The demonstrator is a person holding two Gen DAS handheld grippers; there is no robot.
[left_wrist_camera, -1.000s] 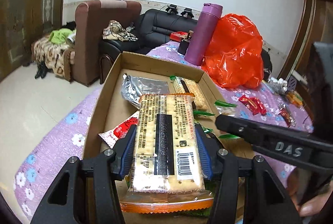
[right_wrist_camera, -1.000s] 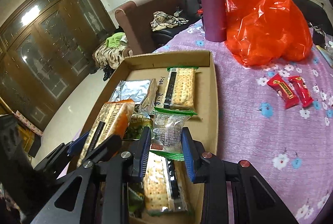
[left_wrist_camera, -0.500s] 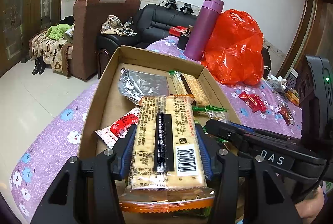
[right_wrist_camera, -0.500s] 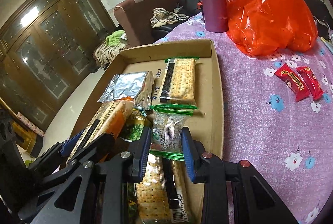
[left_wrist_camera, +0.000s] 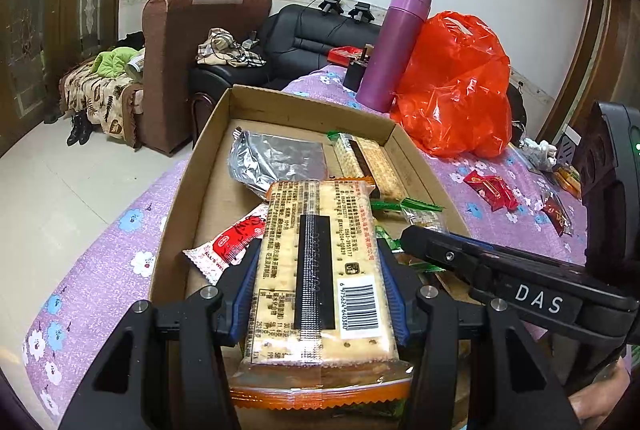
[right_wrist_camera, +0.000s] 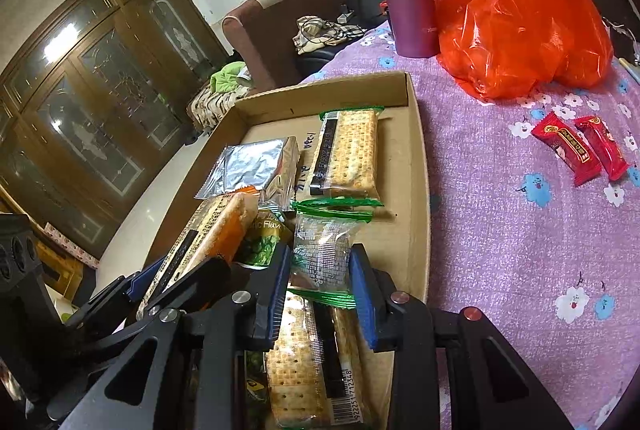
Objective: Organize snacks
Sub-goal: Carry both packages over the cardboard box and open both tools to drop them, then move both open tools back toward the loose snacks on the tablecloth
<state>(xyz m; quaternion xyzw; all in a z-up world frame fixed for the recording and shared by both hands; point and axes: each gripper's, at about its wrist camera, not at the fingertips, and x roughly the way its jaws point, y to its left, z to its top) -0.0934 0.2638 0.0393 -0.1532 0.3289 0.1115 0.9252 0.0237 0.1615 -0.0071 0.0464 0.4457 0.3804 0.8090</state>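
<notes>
Left gripper is clamped on a cracker pack over the cardboard box, near end. Right gripper pinches a small clear packet there too. Roughly halfway, I'd say: two red candies wait on the tablecloth, right side.

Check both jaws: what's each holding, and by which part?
Left gripper: orange-edged cracker pack, clamped across its long side edges. Right gripper: small clear green-trimmed packet, gripped by its two sides near the lower end.
</notes>
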